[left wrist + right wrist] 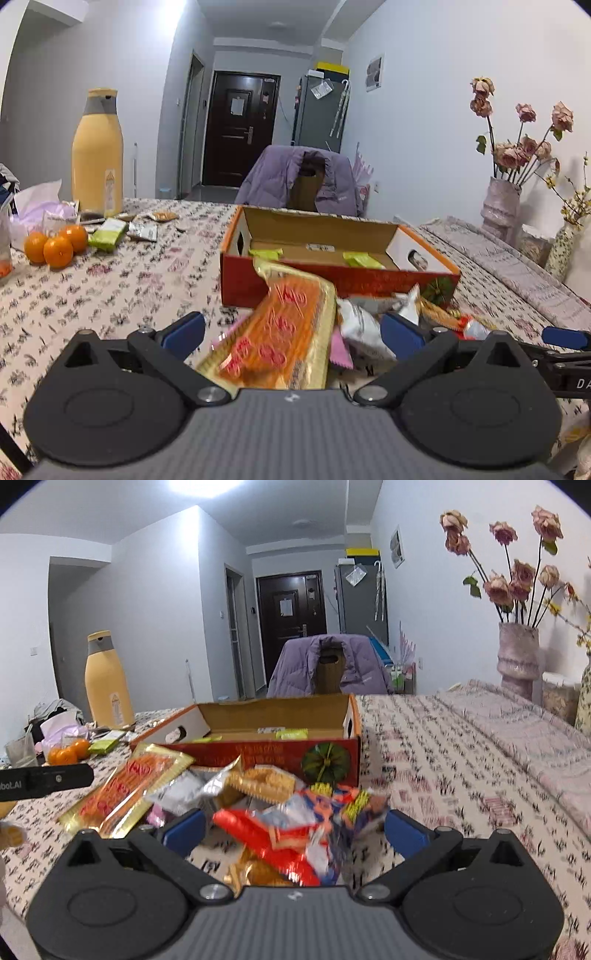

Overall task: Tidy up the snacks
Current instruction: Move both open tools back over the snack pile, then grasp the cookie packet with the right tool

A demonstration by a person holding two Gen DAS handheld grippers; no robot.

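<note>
Both spread wide, gripping nothing: left gripper over a long orange-and-gold packet, right gripper over a heap of snack packets (blurred, red and silver wrappers among them). Heaped on the flowered worktop just in front of an open red cardboard box, with small green packets inside. Far left on the worktop: three oranges, tall yellow bottle.
</note>
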